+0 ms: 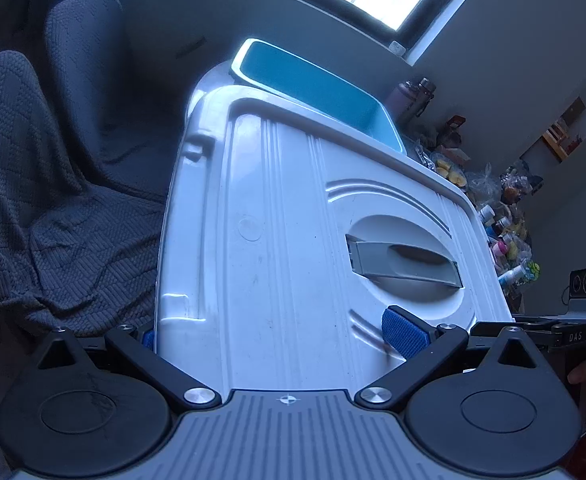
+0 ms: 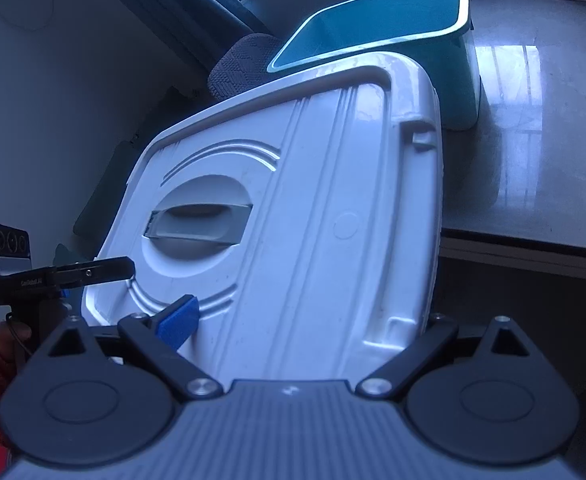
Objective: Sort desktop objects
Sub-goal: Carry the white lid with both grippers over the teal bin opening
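Dim room, window far, grey blanket (image 1: pixel 53 184) left. White lid (image 1: pixel 293 240) spans both views, teal bin (image 1: pixel 313 84) just beyond. Left gripper (image 1: pixel 277 336) and right gripper (image 2: pixel 305 320) each clamp 1 near edge. Advice: keep both level, lift evenly.

The white lid (image 1: pixel 285 240) stands tilted between both grippers, its handle (image 1: pixel 405 260) set in a central recess. Behind it sits an open bin (image 1: pixel 317 88); a blanket-covered chair (image 1: pixel 53 160) lies left.

White lid (image 1: pixel 285 240) hides blue bin's (image 1: pixel 313 80) lower part.
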`<state>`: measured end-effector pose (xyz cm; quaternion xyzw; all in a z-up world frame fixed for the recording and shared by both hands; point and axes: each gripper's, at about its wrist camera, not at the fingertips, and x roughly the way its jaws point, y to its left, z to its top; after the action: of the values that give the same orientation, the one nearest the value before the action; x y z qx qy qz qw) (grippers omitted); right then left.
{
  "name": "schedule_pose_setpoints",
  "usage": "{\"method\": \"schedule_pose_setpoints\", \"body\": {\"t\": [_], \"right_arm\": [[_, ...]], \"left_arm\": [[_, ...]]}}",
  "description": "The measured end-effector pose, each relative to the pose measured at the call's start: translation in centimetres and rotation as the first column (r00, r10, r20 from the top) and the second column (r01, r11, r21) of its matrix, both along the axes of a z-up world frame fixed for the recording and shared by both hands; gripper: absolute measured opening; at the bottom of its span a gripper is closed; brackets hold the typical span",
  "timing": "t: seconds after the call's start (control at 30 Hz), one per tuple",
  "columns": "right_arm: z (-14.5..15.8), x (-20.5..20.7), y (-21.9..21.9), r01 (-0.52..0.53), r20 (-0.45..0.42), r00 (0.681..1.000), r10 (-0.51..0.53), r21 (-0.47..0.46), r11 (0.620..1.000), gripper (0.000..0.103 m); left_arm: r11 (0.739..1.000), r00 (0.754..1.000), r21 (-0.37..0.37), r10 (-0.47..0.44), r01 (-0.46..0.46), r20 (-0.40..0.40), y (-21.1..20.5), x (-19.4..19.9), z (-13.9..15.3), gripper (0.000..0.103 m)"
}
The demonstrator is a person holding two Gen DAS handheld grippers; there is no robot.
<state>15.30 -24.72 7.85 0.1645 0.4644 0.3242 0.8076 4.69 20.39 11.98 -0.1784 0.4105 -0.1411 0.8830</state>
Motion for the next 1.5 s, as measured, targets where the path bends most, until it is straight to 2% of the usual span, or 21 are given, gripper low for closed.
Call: {"method": "schedule_pose_setpoints", "body": {"t": [0.4, 0.77, 1.5], "right_arm": [[0.0, 6.7, -1.6, -0.016, 0.013, 1.0, 0.015, 0.018, 1.0, 0.096], [1.9, 9.4, -1.6, -0.003, 0.02, 1.0, 0.002, 0.031, 1.0, 0.096], [3.9, 20.9, 2.1, 0.098, 0.035, 0.994, -0.1, 0.05, 0.994, 0.096]], "left_arm": [[1.0, 1.0, 0.019, 0.021, -0.021, 0.023, -2.4, 5.8, 2.1, 0.102], [0.999, 1.0, 0.026, 0.02, -0.02, 0.013, -3.7, 11.1, 3.5, 0.102], [0.997, 0.997, 0.031, -0.074, 0.074, 0.022, -1.6, 28.8, 5.9, 0.102]]}}
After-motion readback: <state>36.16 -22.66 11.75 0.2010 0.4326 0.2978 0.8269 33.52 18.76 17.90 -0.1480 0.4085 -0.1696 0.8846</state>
